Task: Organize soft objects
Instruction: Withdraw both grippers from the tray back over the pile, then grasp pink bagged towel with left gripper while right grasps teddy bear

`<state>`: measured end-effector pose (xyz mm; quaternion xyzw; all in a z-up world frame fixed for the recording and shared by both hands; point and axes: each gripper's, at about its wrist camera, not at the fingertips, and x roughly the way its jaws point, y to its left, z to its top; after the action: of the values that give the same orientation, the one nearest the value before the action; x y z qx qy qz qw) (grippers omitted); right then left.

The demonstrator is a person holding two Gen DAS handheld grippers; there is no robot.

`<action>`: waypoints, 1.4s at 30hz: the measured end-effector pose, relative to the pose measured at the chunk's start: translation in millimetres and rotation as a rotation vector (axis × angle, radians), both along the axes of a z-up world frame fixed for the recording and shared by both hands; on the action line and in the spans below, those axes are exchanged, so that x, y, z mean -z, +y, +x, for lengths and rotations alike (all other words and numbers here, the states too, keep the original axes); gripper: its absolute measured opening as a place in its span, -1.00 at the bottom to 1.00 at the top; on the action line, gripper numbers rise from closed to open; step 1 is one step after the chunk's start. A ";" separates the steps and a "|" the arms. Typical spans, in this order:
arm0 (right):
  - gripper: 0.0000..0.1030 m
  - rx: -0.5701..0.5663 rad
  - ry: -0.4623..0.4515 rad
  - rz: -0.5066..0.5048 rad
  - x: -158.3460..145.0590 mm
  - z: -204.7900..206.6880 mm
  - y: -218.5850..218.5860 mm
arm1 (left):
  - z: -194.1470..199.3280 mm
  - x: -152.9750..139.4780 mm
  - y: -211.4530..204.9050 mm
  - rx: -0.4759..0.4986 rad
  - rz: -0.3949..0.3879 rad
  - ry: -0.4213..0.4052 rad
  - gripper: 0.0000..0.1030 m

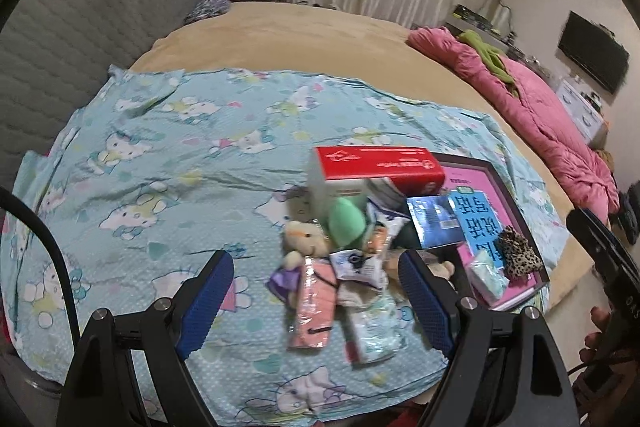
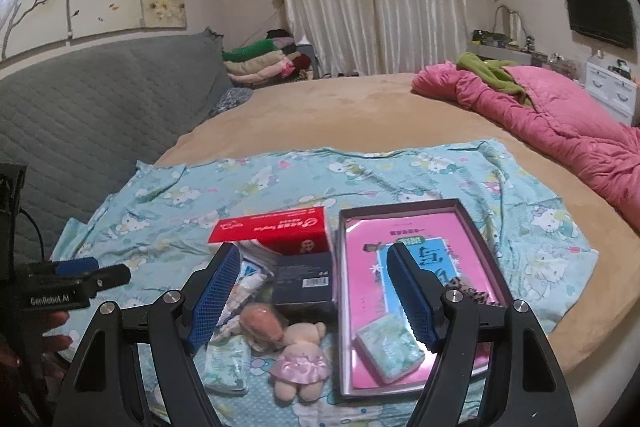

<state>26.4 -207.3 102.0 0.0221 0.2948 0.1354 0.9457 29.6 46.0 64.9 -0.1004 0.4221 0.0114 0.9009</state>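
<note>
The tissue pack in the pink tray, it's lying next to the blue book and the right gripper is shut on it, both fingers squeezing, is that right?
Not quite. The tissue pack does lie in the pink tray by the blue book, but the right gripper is not shut on it. The right wrist view shows its fingers spread wide above the pile, holding nothing.

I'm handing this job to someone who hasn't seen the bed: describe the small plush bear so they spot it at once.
On the bed, find the blue cartoon-print sheet and the pile of things at its near end. Left of the pink tray, in front of the dark blue box, lies the plush bear. It is the only cream toy in a pink-lilac skirt; the packets beside it are flat and plastic-wrapped.
</note>
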 end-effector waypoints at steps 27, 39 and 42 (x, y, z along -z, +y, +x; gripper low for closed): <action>0.50 -0.084 0.165 -0.128 81.4 7.1 36.4 | 8.5 85.5 9.1 0.026 -0.068 0.152 0.63; 0.50 -0.111 0.233 -0.192 108.7 11.3 47.1 | 11.1 108.0 2.4 0.067 -0.088 0.206 0.63; 0.50 -0.115 0.251 -0.203 113.8 13.1 48.8 | 11.1 110.9 4.4 0.078 -0.118 0.209 0.62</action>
<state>39.5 -158.4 -11.8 -0.0736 0.4235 0.1549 0.8895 40.7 50.4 -46.0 -0.1351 0.5171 -0.0379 0.8443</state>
